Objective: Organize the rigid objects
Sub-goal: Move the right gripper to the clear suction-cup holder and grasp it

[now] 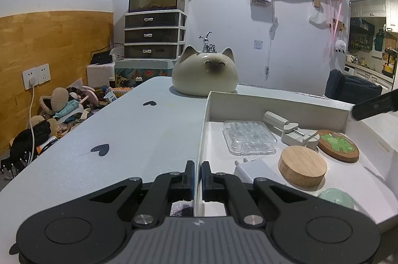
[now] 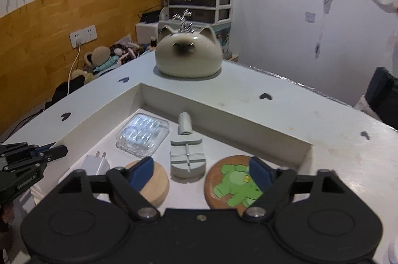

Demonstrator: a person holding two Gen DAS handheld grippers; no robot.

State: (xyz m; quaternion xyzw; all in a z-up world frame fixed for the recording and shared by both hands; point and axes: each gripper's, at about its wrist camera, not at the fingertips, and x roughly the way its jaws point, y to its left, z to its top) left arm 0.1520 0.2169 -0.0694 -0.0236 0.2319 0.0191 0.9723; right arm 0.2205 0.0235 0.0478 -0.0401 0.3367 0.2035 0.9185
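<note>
Two grippers: our left gripper [image 1: 197,179] pinches the white box [image 1: 203,119] wall on the counter [image 1: 139,129]; our right gripper [image 2: 199,170] hangs spread above the grey tool [image 2: 187,158]. Descending carelessly may nudge the coaster [image 2: 232,183].

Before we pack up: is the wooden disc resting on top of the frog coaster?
No, the wooden disc lies apart from the frog coaster.

Inside the matt white box [image 1: 278,103] lay a clear glossy plastic case [image 1: 249,141], a smooth pale wooden disc [image 1: 302,165] and a rough cork coaster [image 1: 338,146]. Behind the box sat a glossy ceramic cat [image 1: 204,73].
</note>
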